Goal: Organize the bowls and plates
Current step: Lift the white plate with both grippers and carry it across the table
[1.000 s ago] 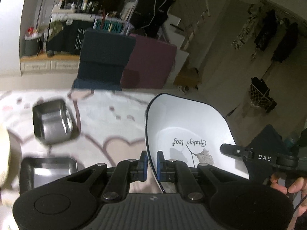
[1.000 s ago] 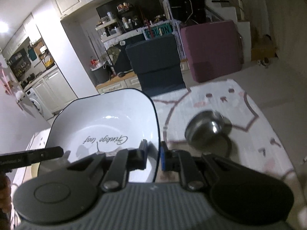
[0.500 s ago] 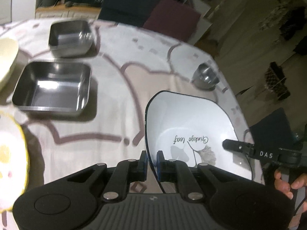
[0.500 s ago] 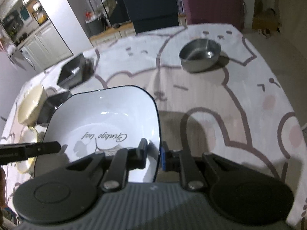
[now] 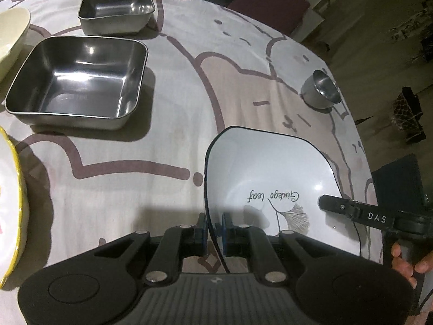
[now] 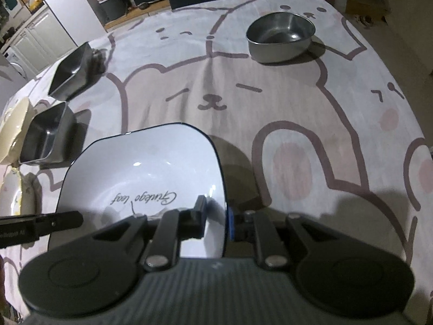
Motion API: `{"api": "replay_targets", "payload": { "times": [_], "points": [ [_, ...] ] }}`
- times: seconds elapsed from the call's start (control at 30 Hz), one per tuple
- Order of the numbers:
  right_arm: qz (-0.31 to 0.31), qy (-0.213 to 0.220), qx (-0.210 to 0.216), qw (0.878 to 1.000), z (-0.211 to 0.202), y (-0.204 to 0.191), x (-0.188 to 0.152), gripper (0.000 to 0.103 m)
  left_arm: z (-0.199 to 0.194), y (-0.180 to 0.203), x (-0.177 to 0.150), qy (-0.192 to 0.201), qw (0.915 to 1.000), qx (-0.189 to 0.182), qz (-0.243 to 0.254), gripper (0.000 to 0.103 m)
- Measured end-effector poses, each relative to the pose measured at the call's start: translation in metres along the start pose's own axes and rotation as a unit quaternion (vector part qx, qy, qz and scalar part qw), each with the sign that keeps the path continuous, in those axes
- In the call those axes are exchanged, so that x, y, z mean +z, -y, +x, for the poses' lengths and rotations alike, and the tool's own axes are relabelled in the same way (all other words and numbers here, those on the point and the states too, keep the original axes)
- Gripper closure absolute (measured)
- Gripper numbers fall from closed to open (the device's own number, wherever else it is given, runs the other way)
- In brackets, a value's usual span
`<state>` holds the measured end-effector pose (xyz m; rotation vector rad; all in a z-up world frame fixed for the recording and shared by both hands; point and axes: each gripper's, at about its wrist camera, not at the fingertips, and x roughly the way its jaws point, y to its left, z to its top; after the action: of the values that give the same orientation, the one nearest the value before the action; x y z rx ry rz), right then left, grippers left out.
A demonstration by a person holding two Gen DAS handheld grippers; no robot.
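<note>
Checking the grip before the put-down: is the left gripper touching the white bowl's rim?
Touching. In the left wrist view the left gripper has both blue pads pressed on the white bowl's rim, no gap.

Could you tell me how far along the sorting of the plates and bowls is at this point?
Nothing looks stacked yet. In hand: the white square bowl, gripped on opposite rims by the left gripper and right gripper, low over the tablecloth. Left: the two square steel trays, the round steel bowl, and the cream and yellow-rimmed dishes at the edge.
</note>
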<state>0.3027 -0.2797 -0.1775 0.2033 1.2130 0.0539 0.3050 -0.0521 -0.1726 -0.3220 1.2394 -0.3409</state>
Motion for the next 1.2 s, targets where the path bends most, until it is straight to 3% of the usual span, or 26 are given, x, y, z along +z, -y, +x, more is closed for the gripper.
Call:
{"api": "replay_targets", "payload": {
  "times": [1.2],
  "points": [
    [-0.022,-0.048,-0.026,0.998,0.020,-0.008,-0.007,0.077,0.010,0.001,-0.006,-0.021,0.9991,0.026,0.028,0.091]
  ]
}}
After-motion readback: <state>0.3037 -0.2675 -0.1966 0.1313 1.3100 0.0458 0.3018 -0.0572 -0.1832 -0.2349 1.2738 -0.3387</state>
